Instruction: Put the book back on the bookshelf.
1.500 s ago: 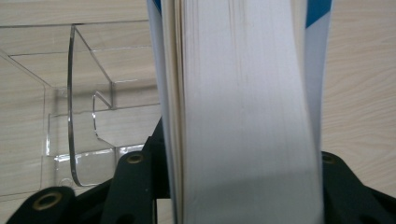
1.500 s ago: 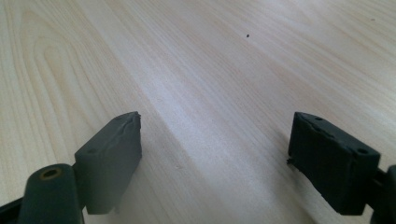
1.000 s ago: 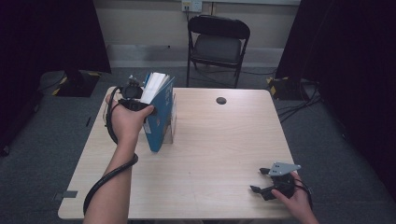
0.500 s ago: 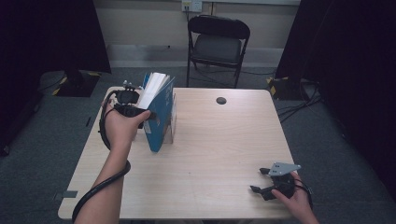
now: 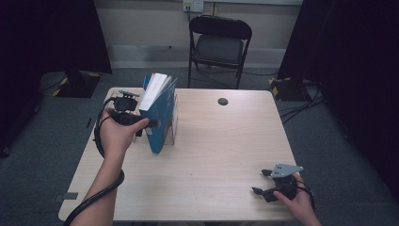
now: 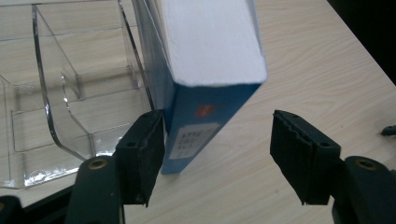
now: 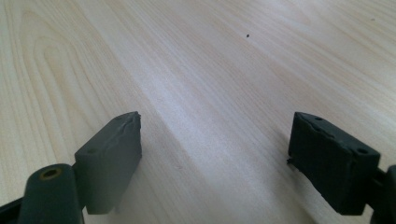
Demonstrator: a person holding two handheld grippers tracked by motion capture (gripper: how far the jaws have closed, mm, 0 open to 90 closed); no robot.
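Book (image 6: pixel 205 60) upright betw. L gripper (image 6: pixel 217 135) jaws, just opening.

A pale wooden table (image 5: pixel 211 160) is standing on a grey carpeted floor (image 5: pixel 329 155), with a black folding chair (image 5: pixel 219 44) sitting just behind its far edge. Black curtains (image 5: pixel 51 37) are hanging at both sides of the room, and a light wall (image 5: pixel 141 21) is running along the back, carrying a socket plate (image 5: pixel 193 5). Cables (image 5: pixel 301 106) are trailing over the floor at the right.
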